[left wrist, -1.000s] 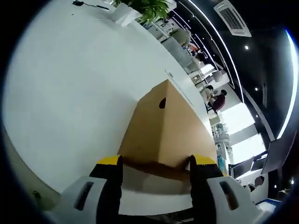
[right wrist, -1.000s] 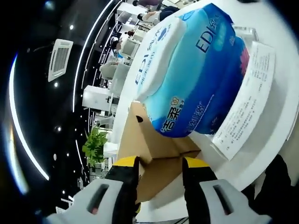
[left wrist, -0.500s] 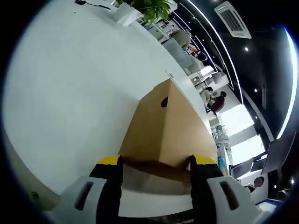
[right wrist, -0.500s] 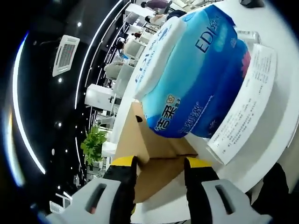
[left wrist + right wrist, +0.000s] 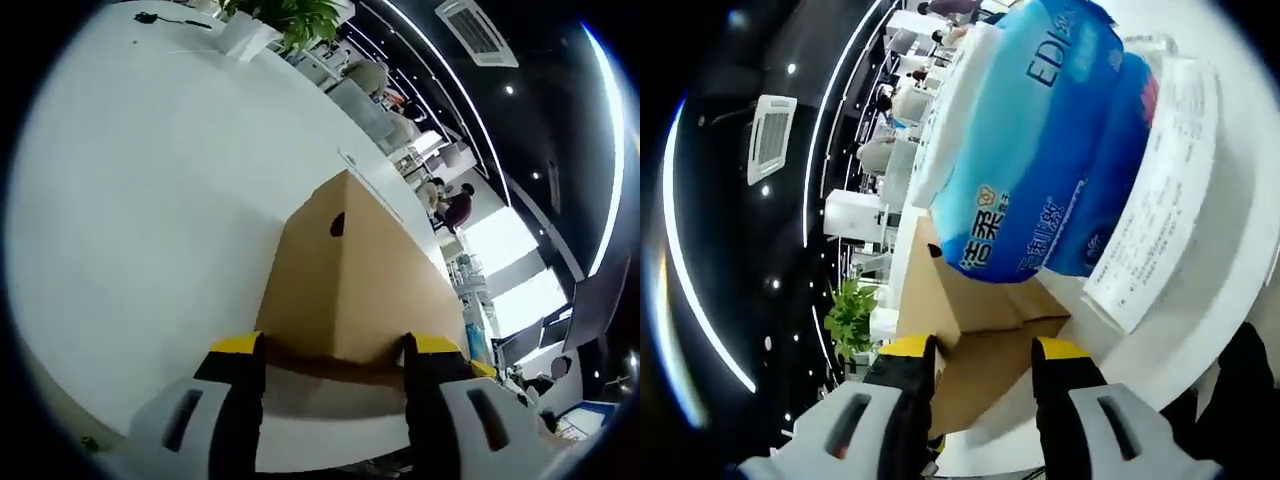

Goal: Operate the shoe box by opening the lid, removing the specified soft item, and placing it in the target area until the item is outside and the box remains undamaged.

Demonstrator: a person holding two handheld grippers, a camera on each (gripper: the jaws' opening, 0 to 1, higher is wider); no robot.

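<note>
In the left gripper view, the left gripper (image 5: 335, 350) rises from the bottom centre of the frame with its yellow-tipped jaws spread wide, one on each side of the near lower edge of the brown cardboard shoe box (image 5: 350, 280); the jaws straddle that edge, but firm clamping cannot be told. The shoe box occupies the centre of the frame and rests on a white table (image 5: 150, 200), with a small dark oval hole on the face towards the upper middle. A potted green plant (image 5: 285, 20) stands at the upper centre, and a black cable (image 5: 165, 20) lies on the table at the upper left. Seated people (image 5: 450, 205) are at the right of centre, in front of bright windows. In the right gripper view, the right gripper (image 5: 980, 355) rises from the bottom centre, its yellow-tipped jaws likewise well apart and set on either side of a cardboard flap of the shoe box (image 5: 975, 320); contact cannot be confirmed. A large blue and white soft pack (image 5: 1040, 160) with printed lettering lies in the upper right of the frame, directly above the box and overlapping its upper edge. A white printed sheet (image 5: 1160, 190) lies along the right side, beside the pack. A green plant (image 5: 850, 320) is at the left of centre, and a ceiling vent (image 5: 770, 135) at the upper left.
</note>
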